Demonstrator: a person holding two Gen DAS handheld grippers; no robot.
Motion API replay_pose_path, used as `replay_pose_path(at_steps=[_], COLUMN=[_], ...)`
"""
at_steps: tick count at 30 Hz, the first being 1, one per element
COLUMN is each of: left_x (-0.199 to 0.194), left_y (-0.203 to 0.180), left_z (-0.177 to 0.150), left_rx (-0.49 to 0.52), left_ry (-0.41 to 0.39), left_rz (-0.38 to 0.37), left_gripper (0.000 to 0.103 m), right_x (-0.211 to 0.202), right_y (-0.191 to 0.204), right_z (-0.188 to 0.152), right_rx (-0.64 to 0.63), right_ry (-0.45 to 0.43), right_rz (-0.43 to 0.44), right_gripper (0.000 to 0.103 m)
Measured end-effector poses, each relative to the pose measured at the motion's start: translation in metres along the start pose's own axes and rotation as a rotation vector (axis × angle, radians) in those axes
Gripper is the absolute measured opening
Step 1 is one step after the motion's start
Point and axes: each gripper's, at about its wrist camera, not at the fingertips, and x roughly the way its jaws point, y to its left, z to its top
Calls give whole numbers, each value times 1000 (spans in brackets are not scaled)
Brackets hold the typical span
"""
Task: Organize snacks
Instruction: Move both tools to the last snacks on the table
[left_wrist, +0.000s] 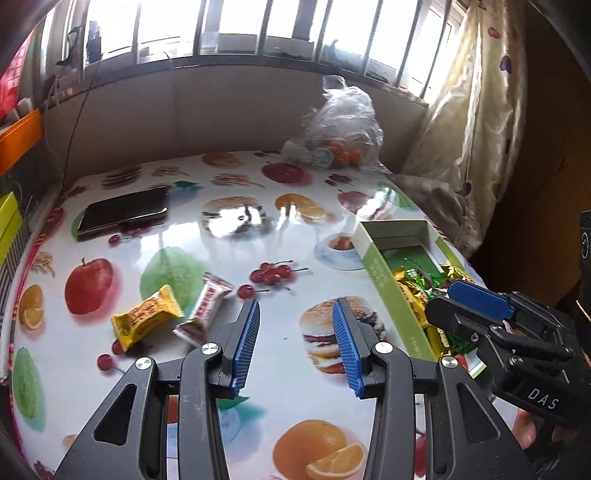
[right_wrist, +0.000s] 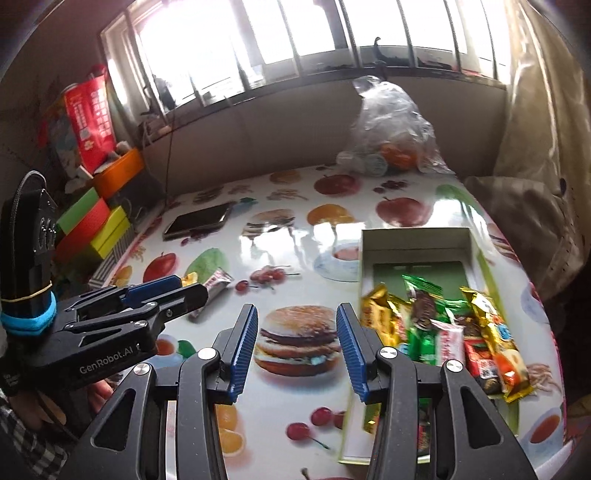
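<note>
A shallow green-and-white box (left_wrist: 384, 273) (right_wrist: 413, 240) lies on the right of the fruit-print table and holds several wrapped snacks (right_wrist: 443, 325). Two loose snacks lie on the left: a yellow packet (left_wrist: 146, 317) and a white-and-red packet (left_wrist: 207, 306) (right_wrist: 216, 286). My left gripper (left_wrist: 295, 343) is open and empty, above the table right of the loose packets. My right gripper (right_wrist: 297, 347) is open and empty beside the box's left wall; it shows in the left wrist view (left_wrist: 476, 306) over the box.
A dark phone (left_wrist: 123, 212) (right_wrist: 197, 221) lies at the far left of the table. A clear plastic bag (left_wrist: 340, 129) (right_wrist: 391, 125) with fruit stands at the far edge. Coloured boxes (right_wrist: 92, 225) are stacked off the table's left. A curtain (left_wrist: 469, 122) hangs on the right.
</note>
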Motion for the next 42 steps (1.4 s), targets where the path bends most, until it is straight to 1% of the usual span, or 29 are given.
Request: replay_pose_path(at_steps=[2,8,12,17,18,20,21,23,26,30,34,37,40,42], left_x=[-2,-6,-5,-3,-2,0,2,7,15,20,24,27,28,29], left_y=[7,34,58,95,101,115,119,129,136,138,140,142,141,143], left_z=[0,0,-1,-2,-2,-2,-2,-2,-2,-5,-8,-8,-9,-9], left_rx=[-3,-34,-54,-89,-93,-107,-107,-111,-103,-67,-50,-41,-12,-10], left_ry=[-6,-23,-20,-23,-23,-20,-18,-7,10,18,29,38,43,45], left_rz=[21,50,77,117,121,135,136,139,124,92,64,56,70,58], left_gripper=[42,42,42,42,42,42,42,42,42,42,42,42,42,42], right_x=[3,22,40,65,70,79,85,95,109,127,140,151,159,164], right_y=[6,27,42,62,66,72,74,78,84,96,100,104,107,109], right_z=[2,8,11,12,12,12,11,11,11,13,15,16,18,19], right_rx=[-7,-31,-45,-60,-64,-64,-59,-48,-50,-81,-72,-65,-66,-65], right_ry=[2,17,40,66,73,84,93,111,125,150,160,173,177,187], right_rz=[7,20,24,53,60,63,69,74,74,70,64,56,32,22], right_gripper=[44,44,44,44,44,48,52,52,52,52,53,53,54,54])
